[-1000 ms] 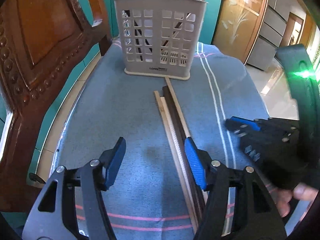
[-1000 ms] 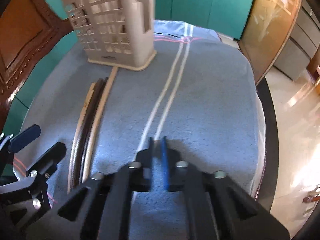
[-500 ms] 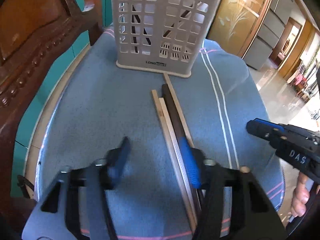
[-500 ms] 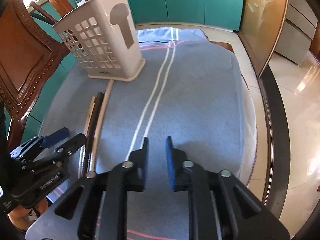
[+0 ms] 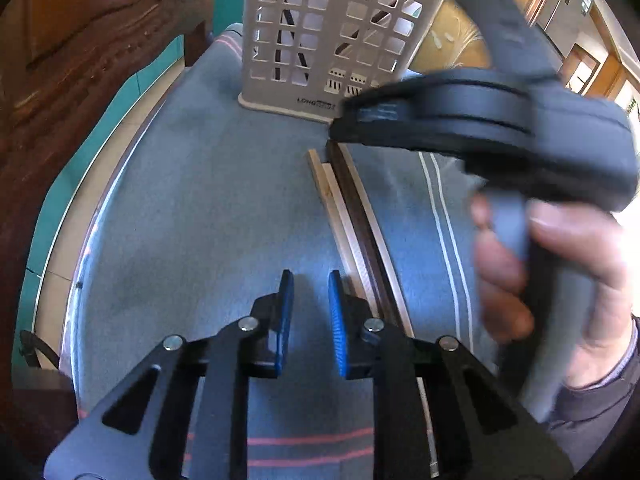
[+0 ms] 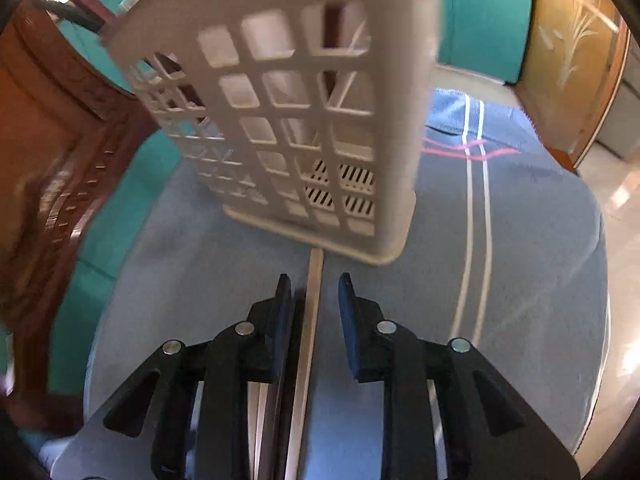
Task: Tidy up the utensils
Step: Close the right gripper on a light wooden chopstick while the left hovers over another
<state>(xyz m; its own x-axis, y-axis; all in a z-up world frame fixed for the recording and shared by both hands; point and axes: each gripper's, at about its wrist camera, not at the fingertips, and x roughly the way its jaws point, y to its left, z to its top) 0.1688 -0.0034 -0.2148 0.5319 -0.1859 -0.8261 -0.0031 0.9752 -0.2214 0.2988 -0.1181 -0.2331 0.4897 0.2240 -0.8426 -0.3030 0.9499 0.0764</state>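
Observation:
Several chopsticks, light wood and dark, lie side by side on the blue cloth, running toward a beige slotted basket. My left gripper hovers just left of them; its jaws are closing and nothing is between them. In the right wrist view, my right gripper stands open close in front of the basket. One light chopstick runs between its jaws, and neither pad presses on it. A dark chopstick lies by its left finger. From the left wrist view, a hand holds the right gripper's body above the chopsticks' far ends.
A carved wooden chair stands against the table's left side. The blue striped cloth covers the table, whose rounded edge drops to a tiled floor on the right. Teal cabinets stand behind. Dark utensil handles show through the basket's holes.
My left jaws have narrowed from wide to a small gap. My right gripper has opened and swept left and forward, from bare cloth to over the chopsticks, right in front of the basket.

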